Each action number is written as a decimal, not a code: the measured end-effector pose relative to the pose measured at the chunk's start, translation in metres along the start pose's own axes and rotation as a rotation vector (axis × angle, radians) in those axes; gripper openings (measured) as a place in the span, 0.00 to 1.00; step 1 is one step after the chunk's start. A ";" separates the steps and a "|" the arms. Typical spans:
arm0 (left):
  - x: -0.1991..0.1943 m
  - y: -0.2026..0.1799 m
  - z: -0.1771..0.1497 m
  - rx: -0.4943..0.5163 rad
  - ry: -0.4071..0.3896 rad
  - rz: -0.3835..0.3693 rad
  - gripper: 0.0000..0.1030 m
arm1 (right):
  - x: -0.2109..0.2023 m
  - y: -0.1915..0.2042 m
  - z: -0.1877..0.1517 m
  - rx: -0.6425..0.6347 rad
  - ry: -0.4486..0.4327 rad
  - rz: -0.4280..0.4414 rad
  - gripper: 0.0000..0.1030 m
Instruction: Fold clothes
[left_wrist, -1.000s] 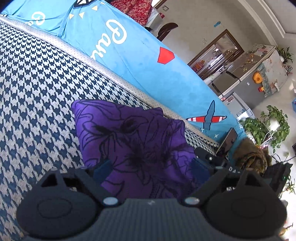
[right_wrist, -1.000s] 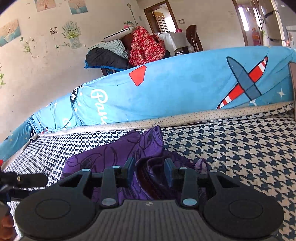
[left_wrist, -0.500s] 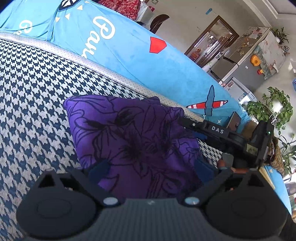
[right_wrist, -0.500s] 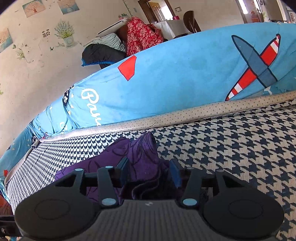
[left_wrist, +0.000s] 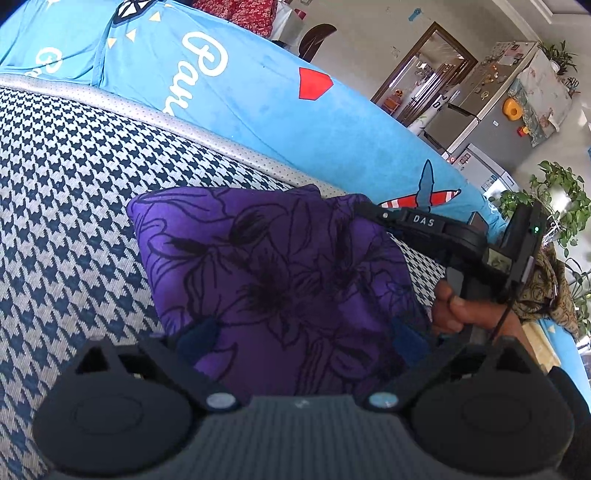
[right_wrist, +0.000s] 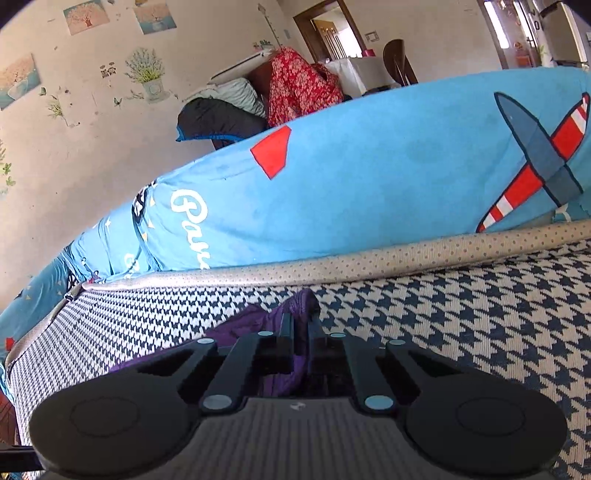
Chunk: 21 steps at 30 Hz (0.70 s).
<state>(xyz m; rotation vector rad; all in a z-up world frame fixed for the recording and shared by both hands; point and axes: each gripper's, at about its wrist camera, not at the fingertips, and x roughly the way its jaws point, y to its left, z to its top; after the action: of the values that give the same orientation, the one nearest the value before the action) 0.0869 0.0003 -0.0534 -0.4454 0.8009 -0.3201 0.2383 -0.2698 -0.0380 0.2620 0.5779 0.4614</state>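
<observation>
Since the purple garment (left_wrist: 280, 273) already lies bunched into a rough block on the houndstooth bed (left_wrist: 66, 206), I'd judge the fold partly done, not finished: top face looks smooth, edges are uneven, nothing is squared off.

Left side: my left gripper (left_wrist: 301, 338) is spread wide and opening, low over the near edge of the garment. Cloth sits between the fingers, but the pads aren't pressing it, so no hold there.

Right side: my right gripper (right_wrist: 301, 330) is pressed together, pinching a raised ridge of the same purple cloth at its far right corner. In the left view that gripper reaches in from the right, with my hand (left_wrist: 458, 310) on its handle.

Likely left to do: carry that pinched corner over, flatten, tidy the edges.

Hard to tell:
- near edge of the garment is hidden under my left gripper's body
- layer count in the bunch unreadable; can't tell what kind of garment it is
- how much cloth the right fingers actually caught is hidden between them
- right view shows only a sliver of purple behind the gripper
</observation>
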 end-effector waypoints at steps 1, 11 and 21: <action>0.000 -0.002 -0.001 0.011 -0.002 0.008 0.99 | -0.001 0.002 0.002 -0.003 -0.017 0.005 0.06; 0.009 -0.021 -0.016 0.116 -0.007 0.108 1.00 | 0.023 0.005 0.004 -0.008 0.014 -0.143 0.07; 0.001 -0.013 -0.014 0.039 -0.031 0.092 1.00 | -0.012 0.013 0.022 -0.003 -0.042 -0.049 0.20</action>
<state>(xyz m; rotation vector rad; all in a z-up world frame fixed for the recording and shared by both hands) 0.0758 -0.0149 -0.0556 -0.3748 0.7809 -0.2424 0.2375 -0.2669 -0.0099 0.2538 0.5415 0.4087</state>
